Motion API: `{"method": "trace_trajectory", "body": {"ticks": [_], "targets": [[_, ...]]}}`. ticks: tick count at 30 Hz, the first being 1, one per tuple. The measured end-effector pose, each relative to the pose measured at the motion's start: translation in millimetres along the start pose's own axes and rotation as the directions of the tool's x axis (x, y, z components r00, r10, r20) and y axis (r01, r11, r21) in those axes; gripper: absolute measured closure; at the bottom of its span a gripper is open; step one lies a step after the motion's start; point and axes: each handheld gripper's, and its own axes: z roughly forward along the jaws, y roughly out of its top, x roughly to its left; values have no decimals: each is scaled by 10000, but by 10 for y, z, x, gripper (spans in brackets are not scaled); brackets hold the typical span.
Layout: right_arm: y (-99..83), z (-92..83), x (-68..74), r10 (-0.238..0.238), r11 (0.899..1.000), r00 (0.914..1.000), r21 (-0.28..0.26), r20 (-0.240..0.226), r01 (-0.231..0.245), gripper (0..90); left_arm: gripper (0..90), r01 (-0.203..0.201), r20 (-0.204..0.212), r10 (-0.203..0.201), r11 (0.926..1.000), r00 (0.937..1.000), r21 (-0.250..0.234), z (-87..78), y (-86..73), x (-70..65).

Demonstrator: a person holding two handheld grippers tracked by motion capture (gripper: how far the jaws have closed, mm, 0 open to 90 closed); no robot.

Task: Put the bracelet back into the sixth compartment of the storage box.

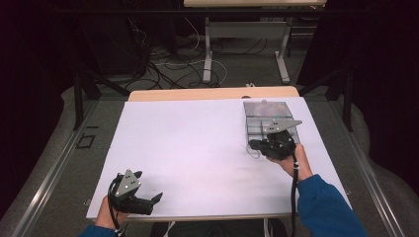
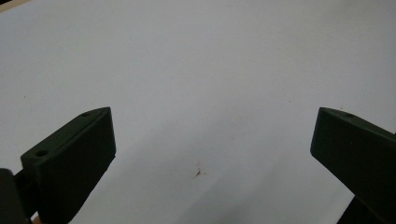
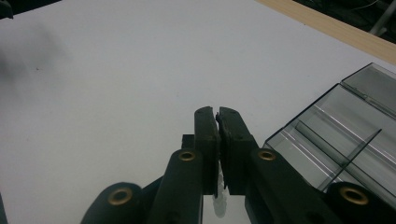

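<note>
White tabletop (image 1: 197, 148): we log the right claw (image 3: 217, 116) pinched together beside the clear compartment box (image 3: 345, 135), the left claw (image 2: 210, 154) wide, well away.

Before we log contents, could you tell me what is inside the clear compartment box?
The clear compartment box shows bare dividers and nothing loose in the compartments; its near end sits hidden behind the shut right gripper.
</note>
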Motion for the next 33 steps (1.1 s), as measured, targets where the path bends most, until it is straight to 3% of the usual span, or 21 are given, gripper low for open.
{"method": "trace_trajectory", "body": {"ticks": [20, 33], "targets": [[9, -150, -152, 278, 9996, 9985, -95, 465, -274, 870, 0, 1, 0, -1, 10000, 10000, -24, 4, 2, -3], [-1, -234, -264, 498, 9986, 9937, -218, 1009, -478, 870, 0, -8, 1, 8, 10000, 10000, -32, 10, 2, -2]]}}
